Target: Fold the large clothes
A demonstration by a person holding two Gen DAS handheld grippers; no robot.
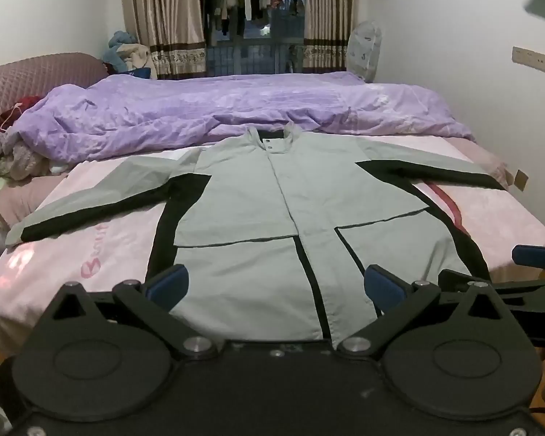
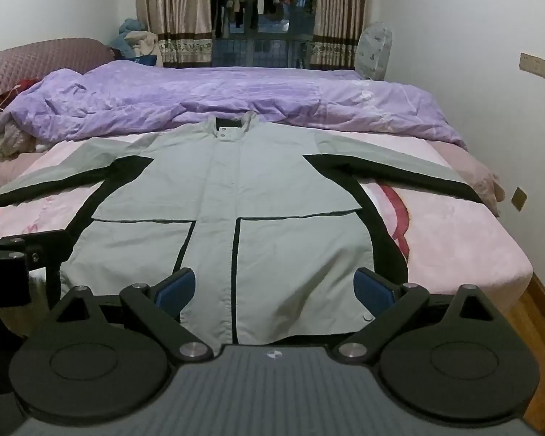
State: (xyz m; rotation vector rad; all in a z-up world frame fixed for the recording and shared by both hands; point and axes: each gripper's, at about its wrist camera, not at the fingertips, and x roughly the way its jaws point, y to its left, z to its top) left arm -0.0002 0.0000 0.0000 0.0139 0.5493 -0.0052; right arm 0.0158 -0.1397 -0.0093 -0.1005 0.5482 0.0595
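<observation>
A pale grey-green jacket [image 1: 258, 210] with black panels lies flat on the pink bed sheet [image 1: 101, 239], front up, collar toward the far side and both sleeves spread out sideways. My left gripper [image 1: 274, 285] hovers over the jacket's near hem, open wide, blue pads apart with nothing between them. In the right wrist view the same jacket [image 2: 232, 196] fills the middle. My right gripper [image 2: 276, 287] is also open wide above the hem, holding nothing. The left gripper's black frame [image 2: 25, 254] shows at the left edge of that view.
A crumpled purple duvet [image 1: 214, 109] lies across the far half of the bed. Loose clothes [image 1: 14, 160] are piled at the left by a quilted headboard [image 1: 29, 76]. Curtains [image 1: 163, 21] and a white fan [image 1: 363, 51] stand beyond. The bed's right edge [image 2: 527, 272] drops to a wooden floor.
</observation>
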